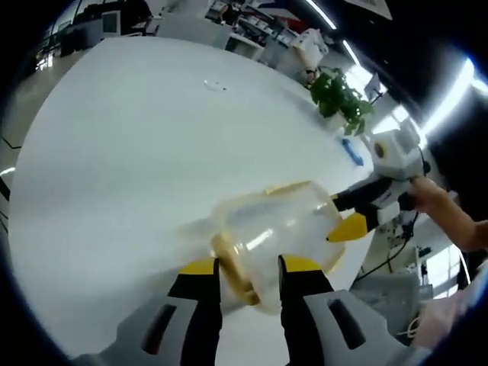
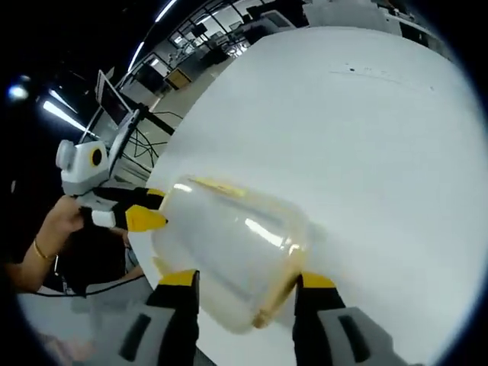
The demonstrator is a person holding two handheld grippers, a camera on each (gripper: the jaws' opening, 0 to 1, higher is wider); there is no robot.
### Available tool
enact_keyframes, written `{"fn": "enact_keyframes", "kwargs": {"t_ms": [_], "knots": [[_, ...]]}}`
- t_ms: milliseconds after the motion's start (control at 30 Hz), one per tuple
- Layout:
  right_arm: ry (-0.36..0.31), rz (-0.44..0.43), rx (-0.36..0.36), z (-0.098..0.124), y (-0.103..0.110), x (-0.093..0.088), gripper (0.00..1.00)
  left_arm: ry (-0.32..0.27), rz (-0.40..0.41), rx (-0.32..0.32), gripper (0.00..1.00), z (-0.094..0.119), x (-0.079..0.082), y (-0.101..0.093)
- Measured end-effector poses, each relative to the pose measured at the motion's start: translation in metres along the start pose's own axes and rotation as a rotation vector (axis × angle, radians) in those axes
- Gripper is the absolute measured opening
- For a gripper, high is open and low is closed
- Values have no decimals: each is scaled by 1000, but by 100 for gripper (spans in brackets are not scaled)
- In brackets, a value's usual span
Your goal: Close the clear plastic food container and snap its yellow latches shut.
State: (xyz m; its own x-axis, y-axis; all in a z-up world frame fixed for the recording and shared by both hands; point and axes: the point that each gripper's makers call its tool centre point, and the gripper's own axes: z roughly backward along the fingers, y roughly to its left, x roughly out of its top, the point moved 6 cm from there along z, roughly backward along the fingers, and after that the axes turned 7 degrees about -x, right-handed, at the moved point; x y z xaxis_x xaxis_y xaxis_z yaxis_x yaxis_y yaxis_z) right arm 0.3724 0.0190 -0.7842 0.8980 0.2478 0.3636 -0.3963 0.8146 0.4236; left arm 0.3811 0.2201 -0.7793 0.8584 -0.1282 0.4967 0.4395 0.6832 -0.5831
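Note:
The clear plastic container [image 1: 282, 229] hangs tilted just above the white table [image 1: 137, 152], with a yellow latch [image 1: 232, 268] on its near end. That end sits between my left gripper's [image 1: 250, 268] yellow-tipped jaws, which are shut on it. My right gripper [image 1: 349, 213] comes in from the right and meets the container's far end. In the right gripper view the container [image 2: 236, 244] lies between my right gripper's [image 2: 248, 284] widely spread jaws, which press its sides. The left gripper [image 2: 149, 207] touches its left end there.
A potted green plant [image 1: 339, 97] stands at the table's far right edge. A person's hand [image 1: 435, 197] holds the right gripper, and a hand with a bracelet [image 2: 47, 229] holds the left one. Desks and office gear lie beyond the table [image 2: 366, 137].

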Motion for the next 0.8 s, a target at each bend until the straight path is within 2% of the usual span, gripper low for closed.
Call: {"fn": "enact_keyframes", "kwargs": {"t_ms": [133,167,433,667,800], "knots": [[-30,15,12,2,-1,-2,50,15,-11,21,30,1,1,-1],[-29,29,9,3,-1,-2,50,14,-48,25,30,1,2,-1],[-39,46,-4,5,-3,0,48,-24,-25,43,31,1,0,-1],[-56,81,-31,12,-7,4,46,-25,-40,52,36,4,1,1],[-61,141,-31,18,-12,2,48,-29,-52,53,40,11,3,3]]}}
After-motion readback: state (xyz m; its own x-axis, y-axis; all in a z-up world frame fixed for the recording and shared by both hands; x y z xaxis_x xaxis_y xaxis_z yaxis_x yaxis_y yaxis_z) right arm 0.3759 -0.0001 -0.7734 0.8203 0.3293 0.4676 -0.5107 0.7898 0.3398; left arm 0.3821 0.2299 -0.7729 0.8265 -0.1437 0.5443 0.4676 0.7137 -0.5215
